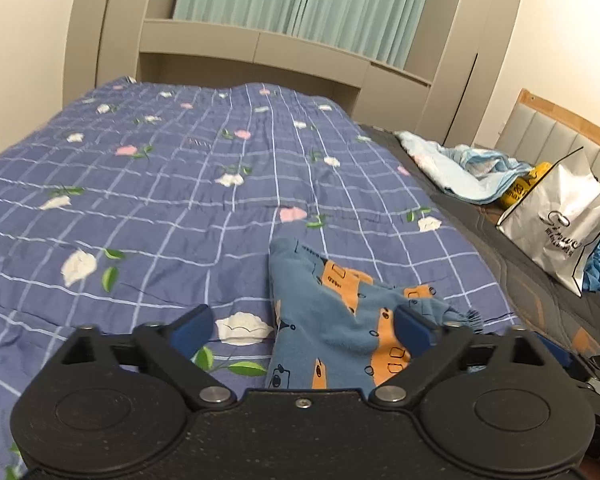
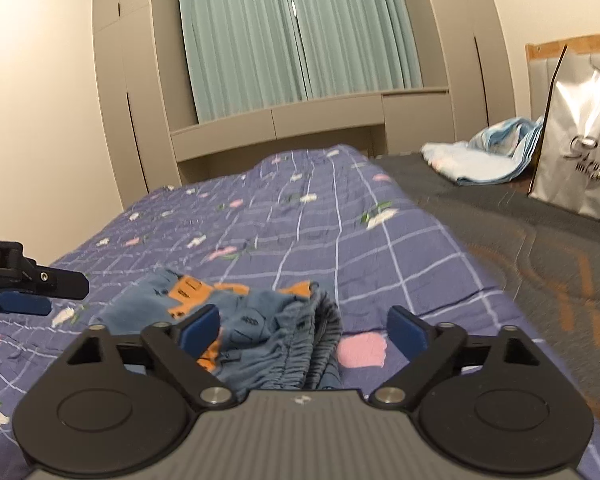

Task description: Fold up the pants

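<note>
Checked floral quilt [image 1: 160, 200] on bed — green curtains [image 2: 296, 36] behind.

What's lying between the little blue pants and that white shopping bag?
Only bedding, seen from the left wrist: past the pants comes more blue checked quilt, then the dark grey cover on which the white shopping bag stands.

Soft matt cloth pants [image 1: 332, 320], quilted bedspread [image 1: 180, 184]

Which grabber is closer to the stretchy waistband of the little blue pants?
Right. The right gripper is open with the gathered waistband between its fingers. The left gripper, also open, sits over the leg end of the pants.
</note>
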Motion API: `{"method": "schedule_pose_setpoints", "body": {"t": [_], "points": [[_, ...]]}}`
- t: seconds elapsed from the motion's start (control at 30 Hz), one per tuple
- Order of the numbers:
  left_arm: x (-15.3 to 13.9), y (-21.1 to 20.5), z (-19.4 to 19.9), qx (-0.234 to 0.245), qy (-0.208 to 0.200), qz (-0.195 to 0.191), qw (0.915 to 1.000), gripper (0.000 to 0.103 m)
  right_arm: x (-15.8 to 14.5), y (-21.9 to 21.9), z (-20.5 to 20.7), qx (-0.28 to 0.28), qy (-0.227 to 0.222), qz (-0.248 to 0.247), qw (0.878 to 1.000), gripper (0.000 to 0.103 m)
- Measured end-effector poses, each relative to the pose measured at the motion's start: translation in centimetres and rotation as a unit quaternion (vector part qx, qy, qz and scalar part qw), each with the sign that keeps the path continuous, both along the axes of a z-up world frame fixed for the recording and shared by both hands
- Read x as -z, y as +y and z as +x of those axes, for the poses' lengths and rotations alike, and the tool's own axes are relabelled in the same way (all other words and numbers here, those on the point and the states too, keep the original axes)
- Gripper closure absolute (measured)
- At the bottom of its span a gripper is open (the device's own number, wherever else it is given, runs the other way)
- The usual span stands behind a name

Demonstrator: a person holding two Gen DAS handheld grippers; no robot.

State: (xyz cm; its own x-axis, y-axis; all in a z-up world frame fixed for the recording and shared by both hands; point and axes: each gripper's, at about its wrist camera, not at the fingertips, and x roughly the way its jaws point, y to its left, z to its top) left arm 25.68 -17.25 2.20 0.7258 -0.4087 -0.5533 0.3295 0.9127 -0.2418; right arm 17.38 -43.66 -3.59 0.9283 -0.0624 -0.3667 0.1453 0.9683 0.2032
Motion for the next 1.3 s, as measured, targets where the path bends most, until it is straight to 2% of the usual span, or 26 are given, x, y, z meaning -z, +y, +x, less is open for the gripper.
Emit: {"method": "schedule_pose_setpoints", "body": {"t": [0.07,0.33,0.67,0.8,1.03,1.3], "points": [[-0.9,0.5,-1.2,-0.007,-0.012,0.002,0.9999,0.001,-0.9,0.3,-1.1,0.001,-0.013,0.0,1.0,0.0],[-3.1,3.8,-6.9,-0.019,-0.041,0.003,0.999,0.001,-4.2,2.4,-5.3,-0.003,-0.034,-0.012,0.999,0.0],[-1.9,9.0,-14.5,-0.028,-0.049,0.021,0.9982,0.001,-5.5,7.1,-12.0,-0.014,-0.033,-0.022,0.999,0.0],[-0.4,11.1,-17.2,-0.032,-0.049,0.024,0.998,0.001,-5.4,8.9,-14.2,-0.013,-0.021,-0.03,0.999,0.0],[2.2,13.9,-19.8,-0.054,-0.024,0.021,0.998,0.001,-3.5,11.6,-17.2,-0.008,0.012,-0.043,0.999,0.0],[2.4,14.3,-21.3,-0.055,-0.03,0.025,0.9977,0.001,-2.6,12.9,-18.5,-0.008,0.026,-0.052,0.998,0.0]]}}
